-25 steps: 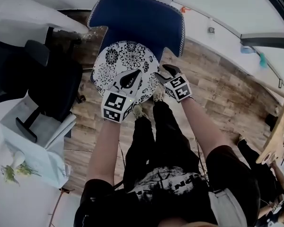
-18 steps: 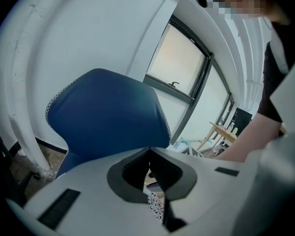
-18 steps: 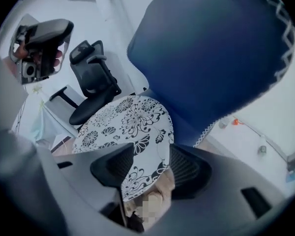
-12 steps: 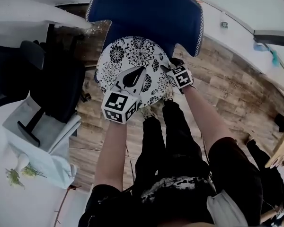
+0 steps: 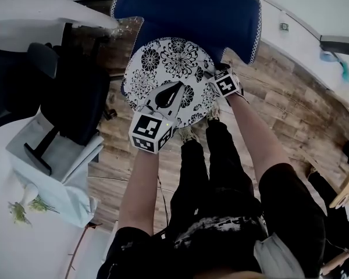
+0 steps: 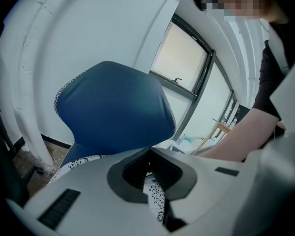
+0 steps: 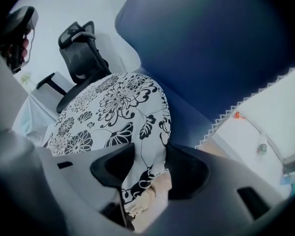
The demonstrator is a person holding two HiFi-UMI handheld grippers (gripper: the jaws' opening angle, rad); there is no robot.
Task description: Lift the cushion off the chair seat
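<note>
A round white cushion (image 5: pixel 168 57) with black flowers lies on the seat of a blue chair (image 5: pixel 186 10). My left gripper (image 5: pixel 177 86) hovers over the cushion's near half. Its tips meet in the left gripper view (image 6: pixel 148 151), nothing is pinched between them, and a strip of the cushion (image 6: pixel 155 200) shows through the gap behind them. My right gripper (image 5: pixel 215 74) is at the cushion's right rim, pointing steeply down. In the right gripper view (image 7: pixel 150 151) its jaws stand wide, with the cushion's (image 7: pixel 108 107) folded edge between them.
A black office chair (image 5: pixel 70 92) stands left of the blue one, by a white table (image 5: pixel 23 156) with a small plant (image 5: pixel 23 208). The person's legs (image 5: pixel 215 156) stand on the wooden floor (image 5: pixel 291 115) close in front of the seat.
Both grippers have come down toward the cushion. The right one dropped more and now has the cushion's right rim between its jaws. The left stays over the near half.
</note>
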